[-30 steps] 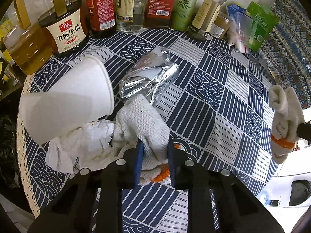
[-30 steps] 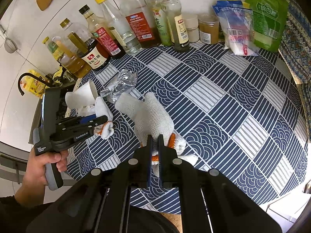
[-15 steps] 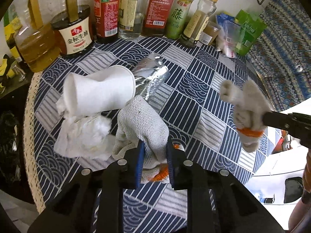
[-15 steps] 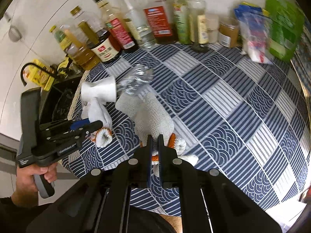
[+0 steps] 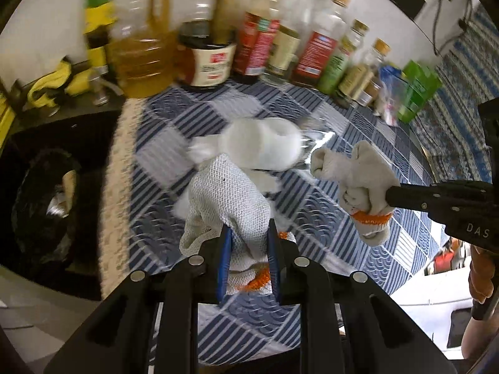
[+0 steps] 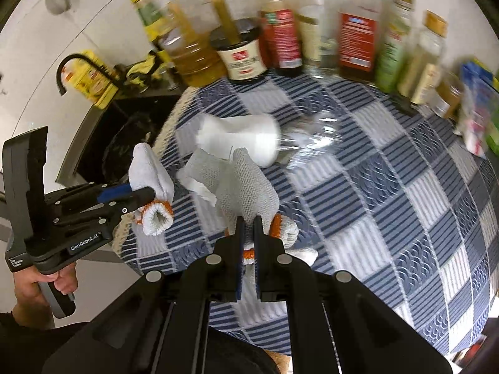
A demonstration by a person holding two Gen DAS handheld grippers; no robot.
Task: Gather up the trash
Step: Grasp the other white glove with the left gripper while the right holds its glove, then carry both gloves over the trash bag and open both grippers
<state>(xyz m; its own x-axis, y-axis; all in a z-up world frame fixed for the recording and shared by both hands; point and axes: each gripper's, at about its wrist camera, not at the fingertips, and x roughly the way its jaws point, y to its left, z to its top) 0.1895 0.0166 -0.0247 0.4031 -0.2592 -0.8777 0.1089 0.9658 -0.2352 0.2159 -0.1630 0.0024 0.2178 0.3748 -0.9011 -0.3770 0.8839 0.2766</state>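
My left gripper (image 5: 248, 233) is shut on a white knit glove with an orange cuff (image 5: 230, 196); it also shows in the right wrist view (image 6: 149, 193), holding that glove (image 6: 152, 187) above the table's left edge. My right gripper (image 6: 248, 222) is shut on a second white glove (image 6: 246, 187); it also shows in the left wrist view (image 5: 386, 194) with its glove (image 5: 361, 180). A white paper cup (image 6: 240, 138) lies on its side on the table, with crumpled tissue (image 6: 199, 187) and a silver foil wrapper (image 6: 315, 137) beside it.
A row of sauce and oil bottles (image 6: 280, 40) lines the back of the blue patterned tablecloth (image 6: 389, 187). Green and blue packets (image 5: 418, 90) stand at the back right. A bin with a black bag (image 5: 46, 199) sits left of the table, below its edge.
Both grippers have pulled back and swung left with their gloves. The bin has come into the left wrist view. The cup, tissue and wrapper lie farther ahead.
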